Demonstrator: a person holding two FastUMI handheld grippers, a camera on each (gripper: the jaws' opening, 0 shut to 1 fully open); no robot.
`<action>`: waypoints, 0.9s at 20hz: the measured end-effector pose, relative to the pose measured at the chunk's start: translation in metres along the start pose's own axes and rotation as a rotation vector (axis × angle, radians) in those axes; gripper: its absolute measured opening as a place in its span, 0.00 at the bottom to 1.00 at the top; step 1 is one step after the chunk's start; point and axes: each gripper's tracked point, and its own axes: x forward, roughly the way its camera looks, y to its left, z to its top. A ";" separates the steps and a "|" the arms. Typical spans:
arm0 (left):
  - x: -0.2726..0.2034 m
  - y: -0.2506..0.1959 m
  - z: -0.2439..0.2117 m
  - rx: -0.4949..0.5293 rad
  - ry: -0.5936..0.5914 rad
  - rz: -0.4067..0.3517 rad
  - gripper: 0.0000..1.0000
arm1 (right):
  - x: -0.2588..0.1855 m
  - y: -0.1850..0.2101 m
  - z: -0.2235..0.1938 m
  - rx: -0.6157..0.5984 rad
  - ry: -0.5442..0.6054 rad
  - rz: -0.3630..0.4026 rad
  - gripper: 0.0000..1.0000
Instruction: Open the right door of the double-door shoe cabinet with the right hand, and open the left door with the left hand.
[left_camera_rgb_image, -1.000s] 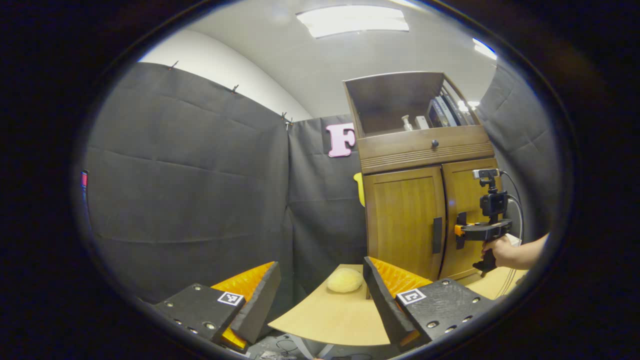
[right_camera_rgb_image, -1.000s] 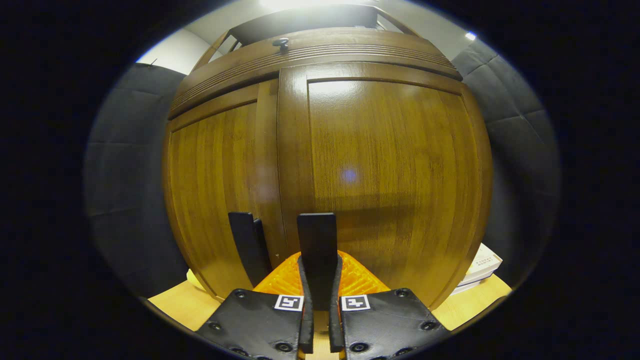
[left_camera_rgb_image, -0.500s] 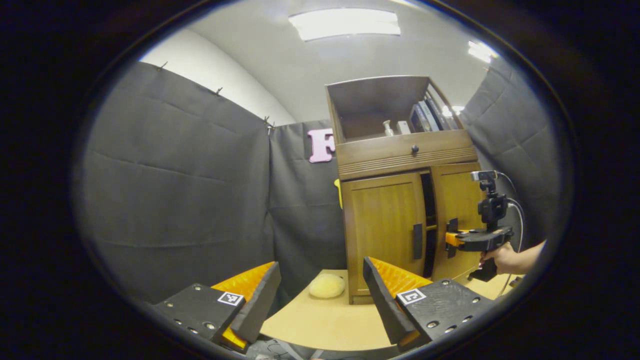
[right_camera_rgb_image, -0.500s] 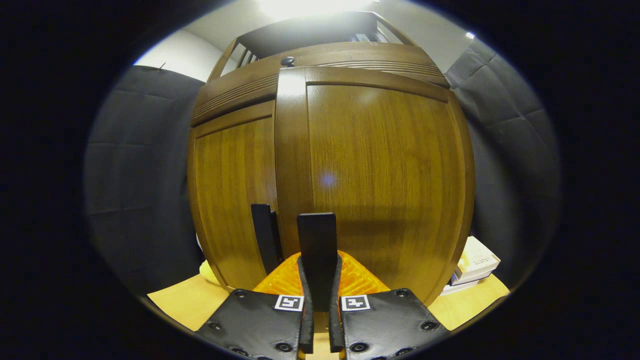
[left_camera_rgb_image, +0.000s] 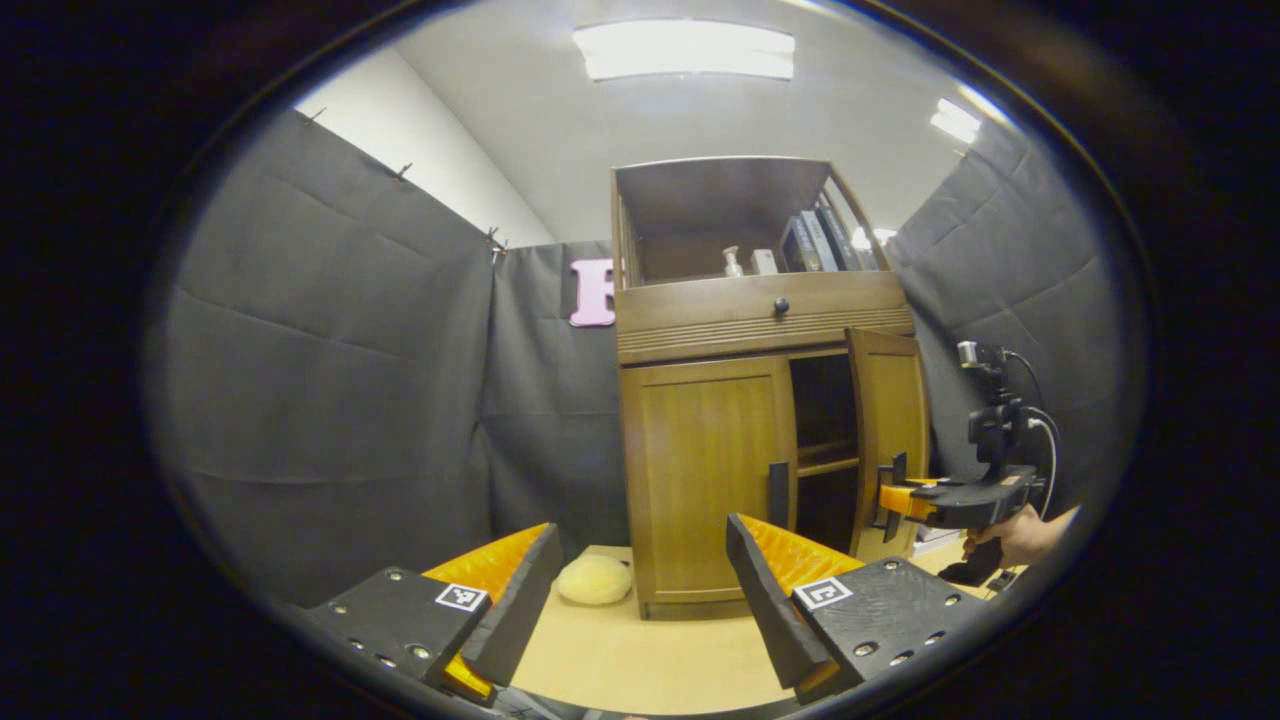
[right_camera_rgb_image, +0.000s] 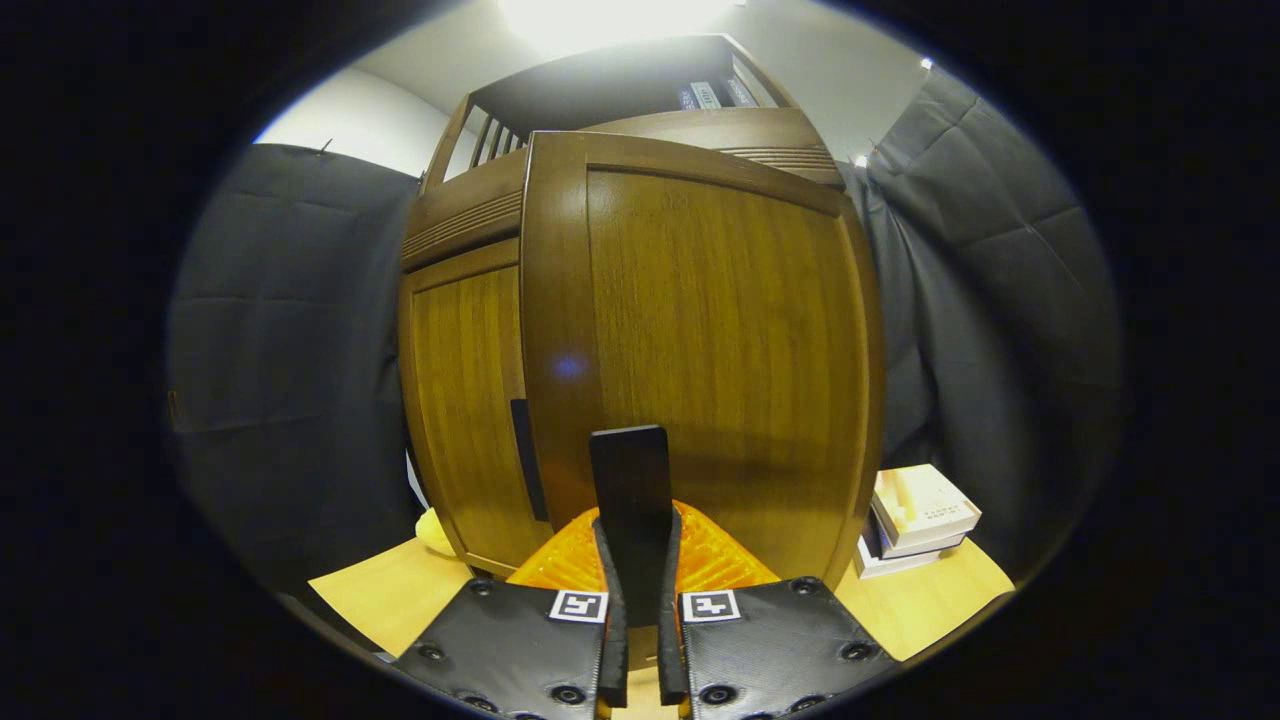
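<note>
Right hand-held gripper (right_camera_rgb_image: 636, 560) clamps the handle (right_camera_rgb_image: 630, 500) of the half-open right door (right_camera_rgb_image: 700, 340); beyond the wide-open left hand-held gripper (left_camera_rgb_image: 640, 590), the left door (left_camera_rgb_image: 700, 470) remains closed.

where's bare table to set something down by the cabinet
Bare tabletop lies in front of the shut left door, between the sponge and the open right door. Right of the cabinet it is crowded: stacked books.

right gripper (right_camera_rgb_image: 637, 560) clamped on right door handle (right_camera_rgb_image: 630, 490) | right door (right_camera_rgb_image: 700, 340) swung ajar, fills centre | left door (right_camera_rgb_image: 465, 400) closed behind, its handle (right_camera_rgb_image: 527, 460) visible | books (right_camera_rgb_image: 915, 515) stacked on table (right_camera_rgb_image: 930, 610) right
</note>
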 end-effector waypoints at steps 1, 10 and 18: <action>0.001 -0.003 -0.001 -0.005 -0.001 -0.018 0.96 | -0.007 -0.004 0.000 0.001 -0.001 -0.002 0.13; 0.016 -0.038 -0.002 -0.031 -0.010 -0.177 0.96 | -0.066 -0.053 0.002 0.011 0.004 -0.040 0.13; 0.044 -0.106 0.003 -0.029 -0.015 -0.268 0.96 | -0.096 -0.104 0.005 0.016 0.000 -0.091 0.13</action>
